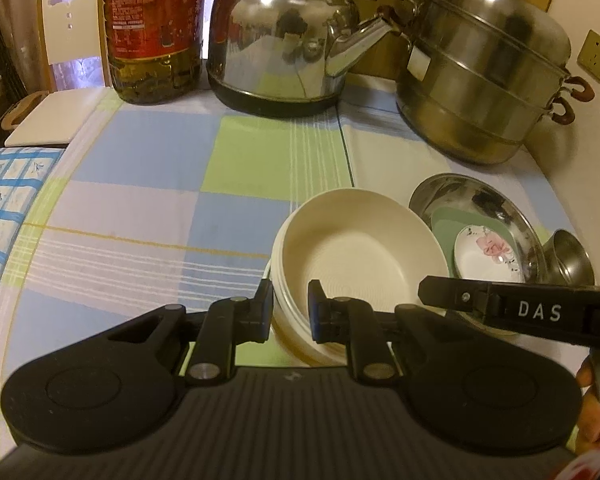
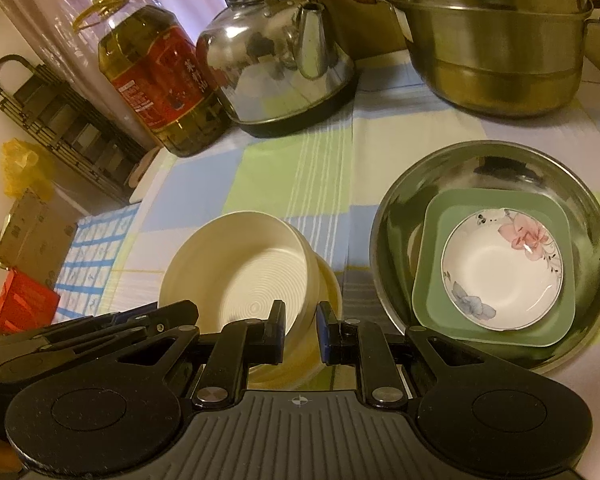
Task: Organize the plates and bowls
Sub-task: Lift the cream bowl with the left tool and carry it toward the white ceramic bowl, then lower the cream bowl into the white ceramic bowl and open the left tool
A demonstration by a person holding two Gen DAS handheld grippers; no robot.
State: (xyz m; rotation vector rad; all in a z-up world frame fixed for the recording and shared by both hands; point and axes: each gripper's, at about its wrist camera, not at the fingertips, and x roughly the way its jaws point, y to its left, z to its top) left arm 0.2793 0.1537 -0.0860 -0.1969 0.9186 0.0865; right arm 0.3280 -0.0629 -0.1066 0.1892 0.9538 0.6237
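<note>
Left gripper [image 1: 290, 308] and right gripper [image 2: 300, 332] are each pinching opposite rim walls of the cream ribbed plastic bowl [image 2: 240, 276], apparently steadying it for nesting into the steel basin [image 2: 384, 220].

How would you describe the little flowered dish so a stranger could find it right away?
Find the big steel basin at the right of the checked tablecloth. A square green plate lies inside, and the flowered dish sits on it: round, white, the only piece with painted pink and blue blossoms.
</note>
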